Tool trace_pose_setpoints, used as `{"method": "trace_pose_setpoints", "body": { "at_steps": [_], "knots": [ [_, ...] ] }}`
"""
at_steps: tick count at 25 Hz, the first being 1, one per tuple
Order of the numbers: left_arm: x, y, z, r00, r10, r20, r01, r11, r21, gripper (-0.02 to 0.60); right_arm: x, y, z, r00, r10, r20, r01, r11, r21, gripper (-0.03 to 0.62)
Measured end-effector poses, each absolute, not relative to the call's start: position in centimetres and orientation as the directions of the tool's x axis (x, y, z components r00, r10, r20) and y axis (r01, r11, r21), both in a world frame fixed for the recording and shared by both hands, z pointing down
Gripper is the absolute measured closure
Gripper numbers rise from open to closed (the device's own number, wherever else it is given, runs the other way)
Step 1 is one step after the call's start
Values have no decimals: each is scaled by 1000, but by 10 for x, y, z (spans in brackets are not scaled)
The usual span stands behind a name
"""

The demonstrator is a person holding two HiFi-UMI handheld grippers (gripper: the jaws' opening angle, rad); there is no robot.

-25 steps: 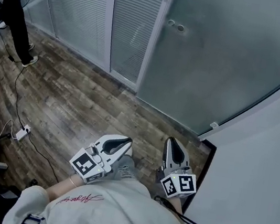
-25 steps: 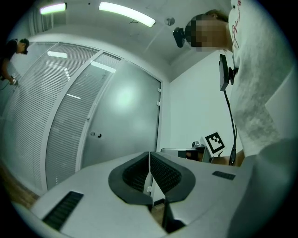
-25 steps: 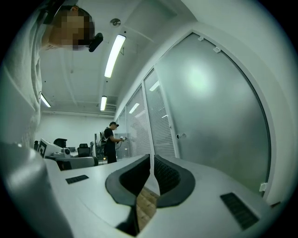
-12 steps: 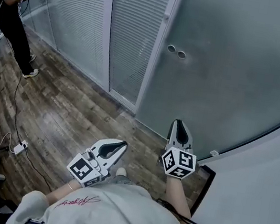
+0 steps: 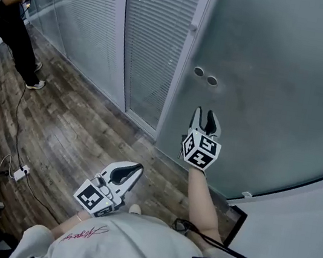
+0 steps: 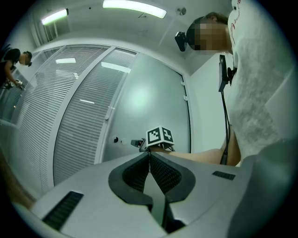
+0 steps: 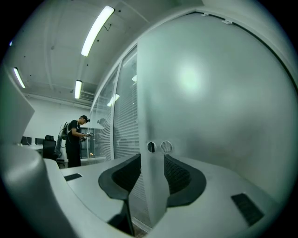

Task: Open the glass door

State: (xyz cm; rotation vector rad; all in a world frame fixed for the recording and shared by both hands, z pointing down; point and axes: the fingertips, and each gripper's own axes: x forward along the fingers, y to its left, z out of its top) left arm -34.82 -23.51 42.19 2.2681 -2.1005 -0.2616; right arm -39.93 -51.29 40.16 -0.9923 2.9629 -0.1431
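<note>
The right tongs (image 5: 205, 114), jaws just now opening wide, frame the ungripped edge of the shut glass door (image 5: 274, 77) ahead (apparently to clamp and pull it), while the left tongs (image 5: 136, 168) hang low, closed, empty.

Dark wood-plank floor (image 5: 80, 136). Glass partition (image 5: 155, 38) with closed slat blinds along the floor's far side. Plain white wall (image 5: 302, 241) to the right of the partition. White power strip (image 5: 19, 172) with cable on the floor, well apart from the partition. Person (image 5: 15, 15) in black stands at the partition's far left end. Ceiling strip lights (image 7: 98, 30) on.
</note>
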Motion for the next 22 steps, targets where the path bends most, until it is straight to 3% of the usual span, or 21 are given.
{"method": "trace_pose_setpoints", "body": {
  "at_steps": [10, 22],
  "knots": [
    [-383, -244, 434, -12, -999, -40, -985, 5, 170, 558, -489, -600, 408, -748, -657, 99, -664, 739, -112, 451],
    [-404, -240, 435, -85, -996, -12, -984, 82, 161, 558, -523, -639, 396, -653, -750, 109, -757, 651, -58, 450]
  ]
}}
